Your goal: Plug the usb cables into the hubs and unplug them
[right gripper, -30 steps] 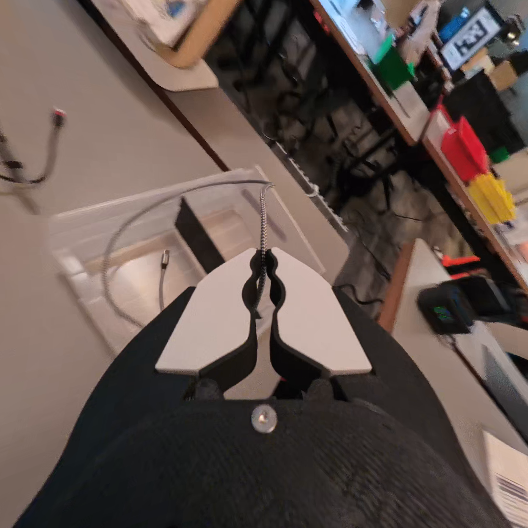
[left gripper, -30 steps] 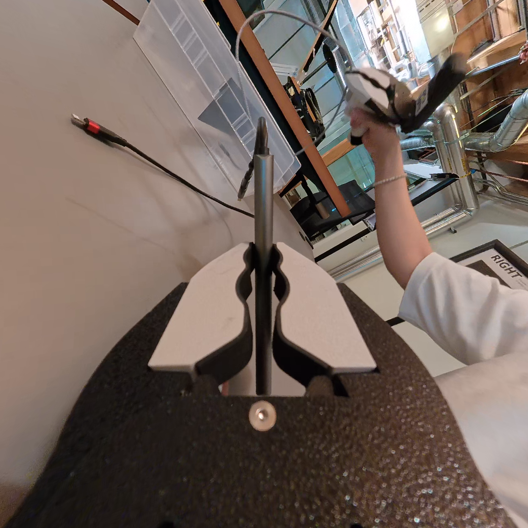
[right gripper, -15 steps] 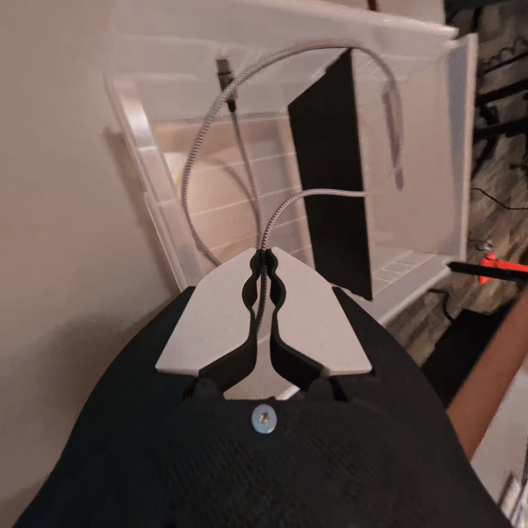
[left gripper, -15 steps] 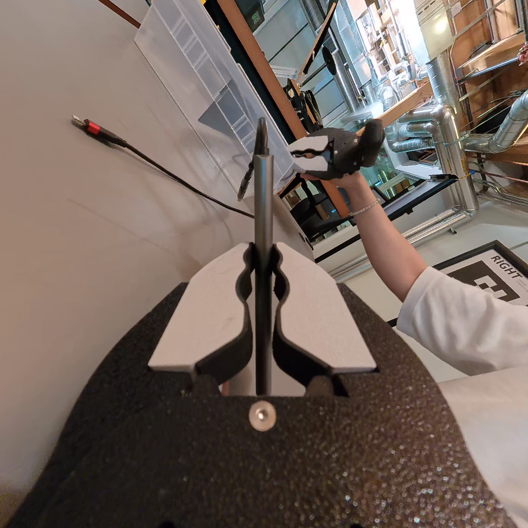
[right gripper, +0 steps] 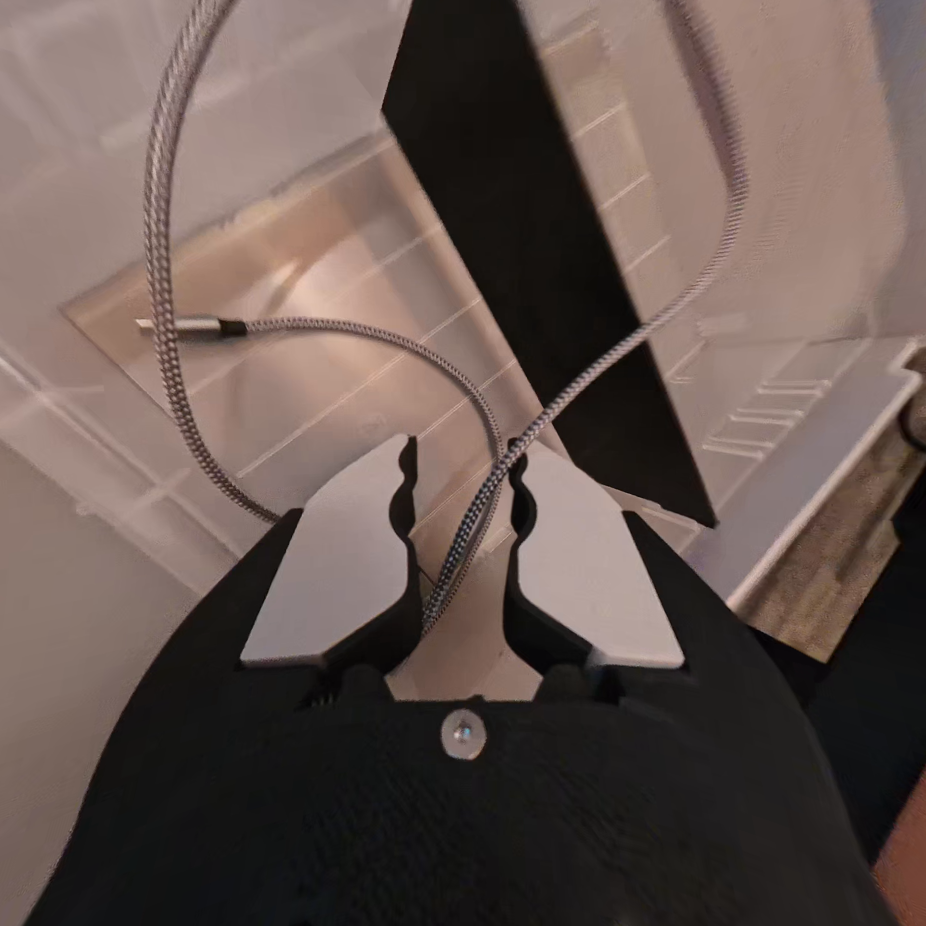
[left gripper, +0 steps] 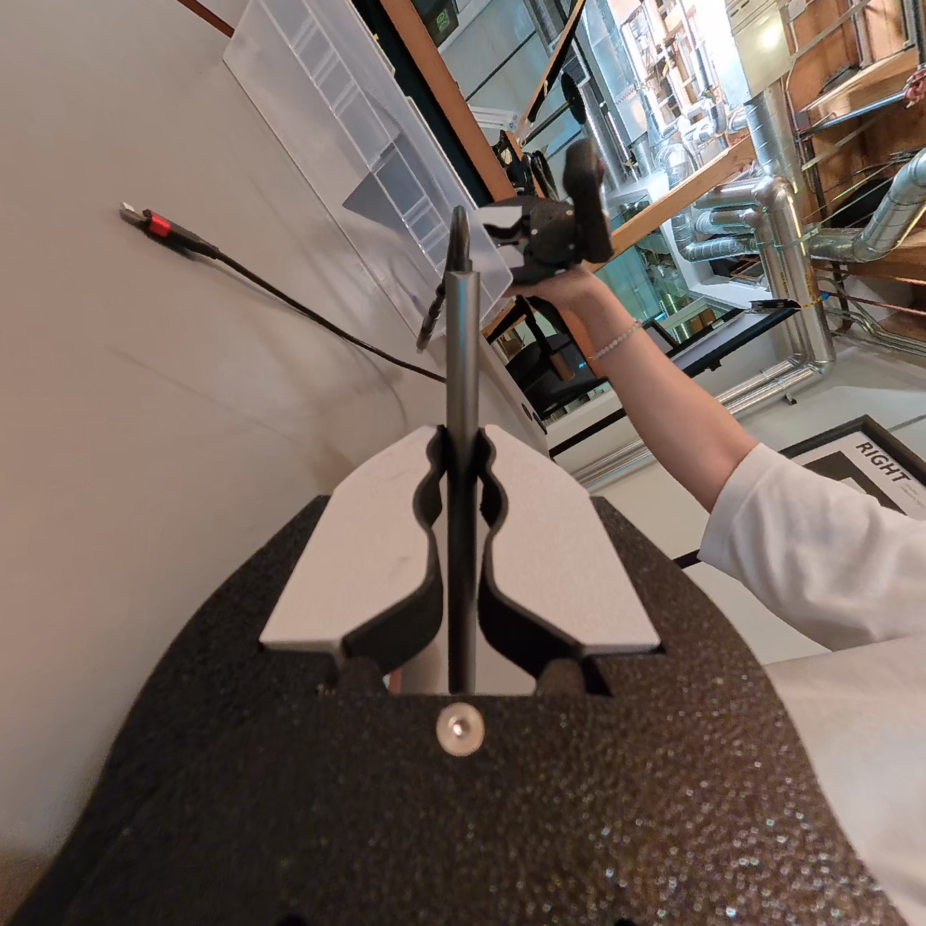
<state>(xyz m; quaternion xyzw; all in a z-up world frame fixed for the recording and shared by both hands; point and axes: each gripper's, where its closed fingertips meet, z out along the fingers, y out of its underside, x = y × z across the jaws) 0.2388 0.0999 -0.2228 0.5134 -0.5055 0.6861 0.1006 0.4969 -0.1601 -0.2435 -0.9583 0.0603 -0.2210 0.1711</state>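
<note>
- Grippers first: our left gripper (left gripper: 462, 446) is clamping tight on a slim grey USB hub (left gripper: 462, 401), holding it edge-on above the white bench (left gripper: 150, 451).
- Our right gripper (right gripper: 463, 453) is standing wide open over the clear plastic organiser box (right gripper: 801, 451) at the bench's far edge; the braided grey USB cable (right gripper: 351, 330) is lying loose between its fingers, gripped by neither.
- That cable's silver plug (right gripper: 198, 328) is resting inside the box, beside a black divider (right gripper: 526, 250).
- A black cable with a red plug (left gripper: 159, 224) is lying on the bench, well apart from the hub.
- We are judging this as putting away an unplugged cable; next we are needing the right gripper to fetch the red-plugged cable and line it up with a hub port.
- A framed sign with writing is showing at the left view's edge; we are leaving its words out.
</note>
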